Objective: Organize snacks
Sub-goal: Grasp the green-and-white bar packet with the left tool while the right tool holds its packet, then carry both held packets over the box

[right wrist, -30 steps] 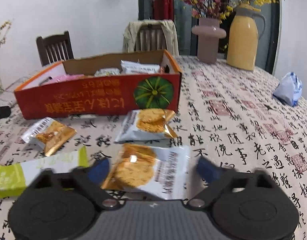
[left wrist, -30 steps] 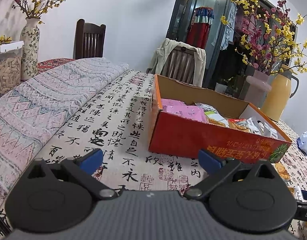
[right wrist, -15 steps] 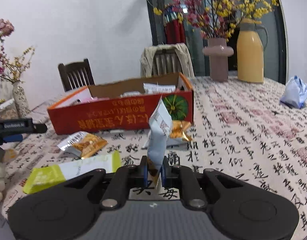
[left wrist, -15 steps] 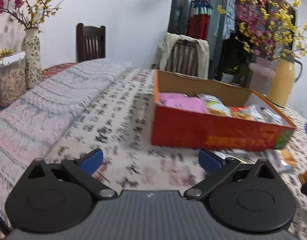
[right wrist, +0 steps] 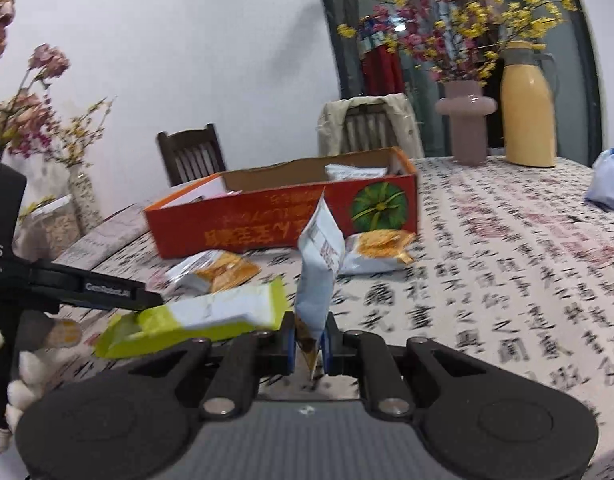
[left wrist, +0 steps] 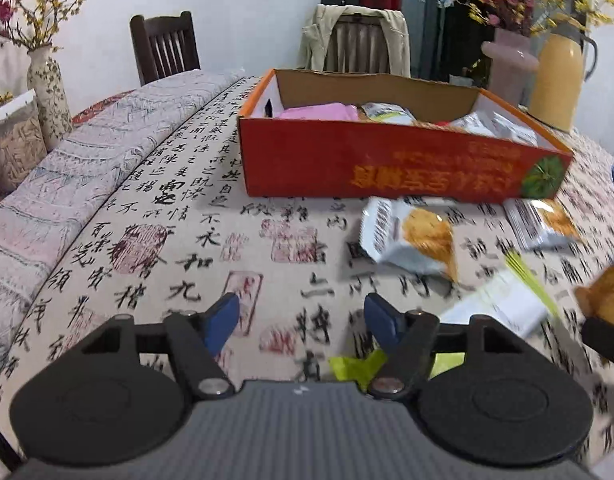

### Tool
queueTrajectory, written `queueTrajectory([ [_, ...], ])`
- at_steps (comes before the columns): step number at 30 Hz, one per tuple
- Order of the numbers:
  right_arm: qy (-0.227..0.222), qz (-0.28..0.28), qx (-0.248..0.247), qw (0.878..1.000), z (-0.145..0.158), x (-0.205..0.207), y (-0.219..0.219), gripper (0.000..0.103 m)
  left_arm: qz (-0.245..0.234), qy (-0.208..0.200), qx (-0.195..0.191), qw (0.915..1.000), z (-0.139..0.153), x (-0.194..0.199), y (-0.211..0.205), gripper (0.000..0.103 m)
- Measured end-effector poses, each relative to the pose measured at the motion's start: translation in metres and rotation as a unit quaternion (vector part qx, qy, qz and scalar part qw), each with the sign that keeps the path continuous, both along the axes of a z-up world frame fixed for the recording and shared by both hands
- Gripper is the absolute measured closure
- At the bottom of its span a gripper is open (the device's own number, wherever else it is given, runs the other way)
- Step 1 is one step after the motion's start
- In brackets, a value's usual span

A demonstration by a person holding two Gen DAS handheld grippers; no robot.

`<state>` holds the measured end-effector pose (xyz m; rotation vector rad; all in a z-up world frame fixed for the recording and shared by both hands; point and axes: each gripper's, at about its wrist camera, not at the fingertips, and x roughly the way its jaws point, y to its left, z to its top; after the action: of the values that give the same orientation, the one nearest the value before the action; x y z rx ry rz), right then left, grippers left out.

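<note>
- Left wrist view: left gripper (left wrist: 301,316) has its jaws apart, nothing between them, low over the tablecloth (left wrist: 179,216).
- Green bar (left wrist: 491,308) lies lower right of frame, just right of the right-hand finger; its near end tucks under that finger. Long axis runs diagonally, lower left to upper right.
- Two cracker packs flat on the cloth: one at centre right (left wrist: 411,236), one further right (left wrist: 541,222), both just in front of the box (left wrist: 387,168).
- Box sits upper centre, open top, already holding several packs. It is straight ahead of the jaws, well apart.
- Judgement: left gripper is the nearer one to the green bar; it needs to shift right to straddle it across the short axis.
- Right wrist view: right gripper (right wrist: 309,346) is clamped on a pack (right wrist: 319,276) by its bottom edge; the pack stands upright, long axis vertical, top reaching frame centre.
- Box is directly beyond the pack, centre frame, with the two cracker packs between.
- Green bar lies lower left of frame, just left of the clamped fingers.
- Judgement: next move is forward and up over the near wall; pack is floppy, may catch on the rim.
</note>
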<state>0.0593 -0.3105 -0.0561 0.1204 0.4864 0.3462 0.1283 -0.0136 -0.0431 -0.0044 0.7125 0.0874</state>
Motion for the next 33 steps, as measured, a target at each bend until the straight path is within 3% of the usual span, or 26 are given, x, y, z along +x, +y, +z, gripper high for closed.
queueTrajectory([
  [9, -0.005, 0.047, -0.013, 0.999, -0.003, 0.008, 0.029, 0.091, -0.050, -0.013, -0.018, 0.9985, 0.011, -0.031, -0.024, 0.020],
  [14, -0.018, 0.025, 0.002, 1.000, 0.002, 0.000, 0.008, 0.091, -0.075, -0.021, -0.037, 0.9963, 0.020, -0.032, -0.037, 0.007],
  [20, -0.023, -0.005, 0.008, 1.000, 0.000, -0.003, -0.015, 0.091, -0.101, 0.010, -0.033, 0.9943, 0.009, -0.020, -0.064, 0.006],
  [22, -0.022, -0.011, 0.009, 1.000, -0.002, -0.002, -0.022, 0.091, -0.104, 0.020, -0.032, 0.9939, 0.004, -0.017, -0.069, 0.012],
  [24, -0.022, -0.014, 0.011, 1.000, -0.003, -0.002, -0.026, 0.091, -0.108, 0.022, -0.022, 0.9937, 0.000, -0.016, -0.075, 0.038],
  [27, -0.023, -0.013, 0.014, 1.000, -0.004, -0.002, -0.029, 0.091, -0.116, 0.020, -0.019, 0.9928, 0.002, -0.017, -0.080, 0.059],
  [28, -0.023, -0.012, 0.015, 1.000, -0.004, -0.002, -0.029, 0.091, -0.117, 0.018, -0.017, 0.9928, 0.003, -0.018, -0.082, 0.063],
  [33, -0.028, -0.007, 0.012, 1.000, -0.002, -0.004, -0.029, 0.091, -0.124, 0.008, -0.011, 0.9922, 0.008, -0.022, -0.085, 0.064],
])
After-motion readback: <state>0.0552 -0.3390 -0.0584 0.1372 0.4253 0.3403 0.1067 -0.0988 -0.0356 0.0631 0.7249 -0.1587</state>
